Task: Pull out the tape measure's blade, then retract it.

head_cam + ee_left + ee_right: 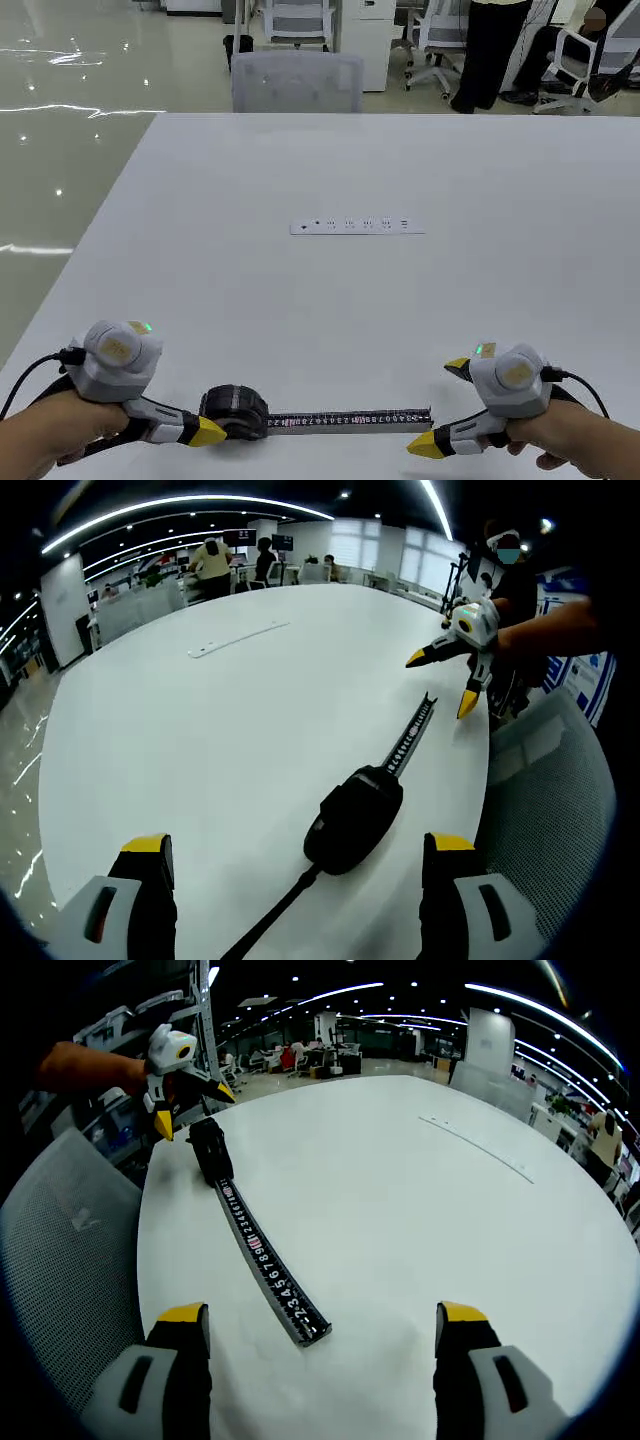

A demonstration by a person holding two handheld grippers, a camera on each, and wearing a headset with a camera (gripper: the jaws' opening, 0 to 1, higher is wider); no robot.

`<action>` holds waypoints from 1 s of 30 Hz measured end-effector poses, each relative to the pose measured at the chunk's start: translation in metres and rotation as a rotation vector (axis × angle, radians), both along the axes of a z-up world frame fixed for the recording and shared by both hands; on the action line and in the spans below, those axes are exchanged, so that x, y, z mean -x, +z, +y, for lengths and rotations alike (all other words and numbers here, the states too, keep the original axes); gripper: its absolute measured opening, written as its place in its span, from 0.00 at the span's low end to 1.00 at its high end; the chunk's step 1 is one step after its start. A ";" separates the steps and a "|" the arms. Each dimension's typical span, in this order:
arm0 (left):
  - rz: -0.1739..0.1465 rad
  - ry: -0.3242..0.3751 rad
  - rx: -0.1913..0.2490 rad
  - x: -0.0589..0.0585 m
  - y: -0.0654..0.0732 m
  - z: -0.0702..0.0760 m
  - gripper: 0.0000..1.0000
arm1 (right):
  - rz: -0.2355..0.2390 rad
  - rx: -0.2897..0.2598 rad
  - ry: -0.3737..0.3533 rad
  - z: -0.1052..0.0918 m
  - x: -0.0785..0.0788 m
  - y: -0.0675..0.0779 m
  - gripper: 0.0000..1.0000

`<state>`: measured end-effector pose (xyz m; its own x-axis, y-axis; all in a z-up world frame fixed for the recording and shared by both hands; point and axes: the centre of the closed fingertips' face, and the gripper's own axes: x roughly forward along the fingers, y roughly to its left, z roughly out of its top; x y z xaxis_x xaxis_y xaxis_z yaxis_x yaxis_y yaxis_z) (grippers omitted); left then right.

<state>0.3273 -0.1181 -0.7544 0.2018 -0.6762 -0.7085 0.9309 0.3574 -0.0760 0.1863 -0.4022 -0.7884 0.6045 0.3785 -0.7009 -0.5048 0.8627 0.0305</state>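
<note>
On a white office bench [400, 160], a tape measure [234, 412] lies, blade [350, 420] extended, between left gripper [299, 844] and right gripper [322, 1312], both jaws wide open, empty.

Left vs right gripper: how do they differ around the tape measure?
Left gripper is at the tape case, right gripper at the extended blade's free end. Left points toward the person's right, right points left, facing each other. Both open, gripping nothing.
</note>
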 end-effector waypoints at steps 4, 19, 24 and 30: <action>-0.005 0.087 0.080 -0.002 0.014 0.002 1.00 | 0.001 0.016 -0.052 -0.009 0.010 0.005 1.00; -0.071 0.200 0.159 0.031 0.031 0.032 1.00 | -0.055 0.070 -0.176 -0.038 0.061 0.025 1.00; -0.102 0.175 0.164 0.047 0.039 0.049 1.00 | -0.084 0.054 -0.216 -0.044 0.081 0.037 1.00; -0.078 0.180 0.173 0.053 0.041 0.064 1.00 | -0.116 0.111 -0.208 -0.044 0.099 0.050 1.00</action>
<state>0.2746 -0.0542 -0.7137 0.3790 -0.7342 -0.5633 0.8589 0.5056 -0.0812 0.0878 -0.4460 -0.7389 0.7403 0.1621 -0.6524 -0.3106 0.9432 -0.1180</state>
